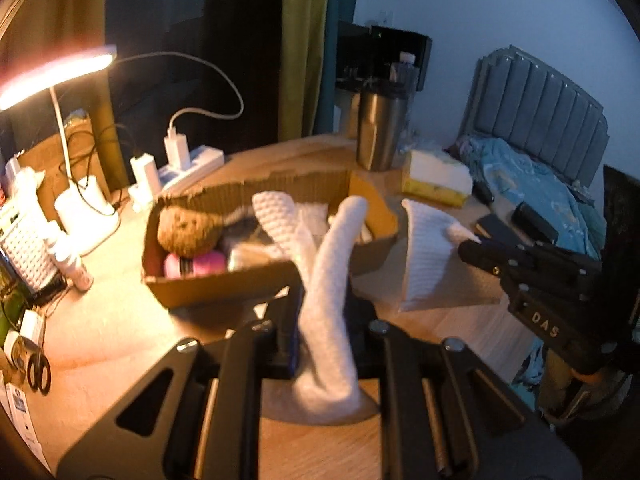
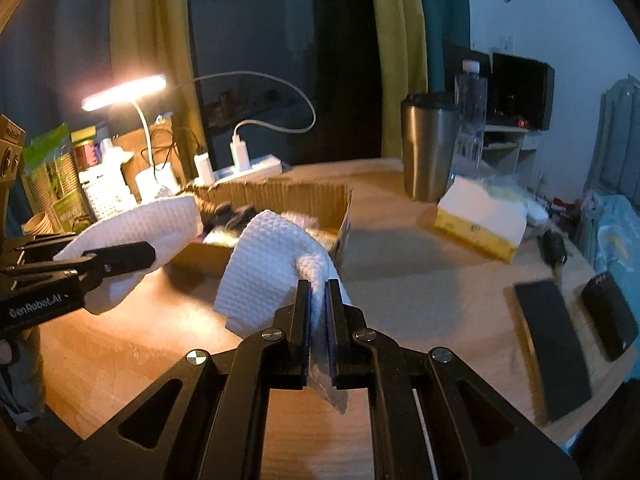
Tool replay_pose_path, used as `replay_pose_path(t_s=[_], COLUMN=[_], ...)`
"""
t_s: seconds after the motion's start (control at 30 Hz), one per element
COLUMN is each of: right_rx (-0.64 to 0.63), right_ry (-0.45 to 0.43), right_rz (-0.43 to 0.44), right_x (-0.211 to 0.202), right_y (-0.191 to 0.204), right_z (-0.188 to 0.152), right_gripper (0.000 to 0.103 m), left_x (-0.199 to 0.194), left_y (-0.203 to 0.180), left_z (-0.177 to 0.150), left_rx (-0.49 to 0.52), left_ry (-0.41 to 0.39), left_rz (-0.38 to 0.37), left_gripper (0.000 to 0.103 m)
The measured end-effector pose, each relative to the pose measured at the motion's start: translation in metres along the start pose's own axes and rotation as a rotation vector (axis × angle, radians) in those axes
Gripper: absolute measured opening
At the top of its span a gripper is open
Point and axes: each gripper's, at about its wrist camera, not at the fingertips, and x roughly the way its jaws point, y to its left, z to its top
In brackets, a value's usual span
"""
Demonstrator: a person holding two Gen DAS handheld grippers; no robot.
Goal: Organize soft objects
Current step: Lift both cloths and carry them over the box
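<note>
A white waffle-weave cloth (image 1: 328, 276) is held up over the wooden table between both grippers. My left gripper (image 1: 324, 320) is shut on one end of it. My right gripper (image 2: 319, 292) is shut on the other end (image 2: 276, 264); it also shows at the right of the left wrist view (image 1: 476, 248). Behind the cloth an open cardboard box (image 1: 256, 284) holds a brown plush (image 1: 188, 232), a pink soft item (image 1: 204, 262) and other soft things.
A lit desk lamp (image 1: 56, 76), power strip with chargers (image 1: 188, 164), steel tumbler (image 2: 428, 148), water bottle (image 2: 470, 120) and tissue pack (image 2: 480, 220) stand around the box. Two dark devices (image 2: 552, 344) lie at the right. Scissors (image 1: 38, 372) lie at the left.
</note>
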Motion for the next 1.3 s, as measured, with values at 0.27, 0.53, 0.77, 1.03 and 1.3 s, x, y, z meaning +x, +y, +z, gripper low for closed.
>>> replay_pose_path(t_s=[0.27,0.53,0.77,1.03,1.3], right_rx=[-0.027,-0.061,-0.067,-0.091,-0.096], right_ry=[-0.053,-0.092,-0.120,-0.106,-0.040], right_rz=[-0.025,-0.035,-0.025,-0.008,0.018], right_x=[-0.004,-0.002,0.004,0.031,0.071], right_y=[-0.009,-0.009,-0.010,-0.005,0.001], right_z=[0.029,0.059,0.084,0.103,0.099], right_gripper=[0.008,0.008,0.008,0.008,0.008], left_x=[-0.007,-0.015,-0.012,0.020,0.064], left_y=[0.000,0.008,0.026,0.044,0.056], left_z=[0.033,0.066,0.090,0.095,0.081], left_rx=[-0.002,0.003,-0.038,-0.080,-0.123], left_ry=[-0.064,-0.146,-0.199,-0.168,-0.083], left_rz=[-0.002,0.014,0.025,0.022,0.009], left_gripper=[0.015,0.015,0.015,0.015,0.015])
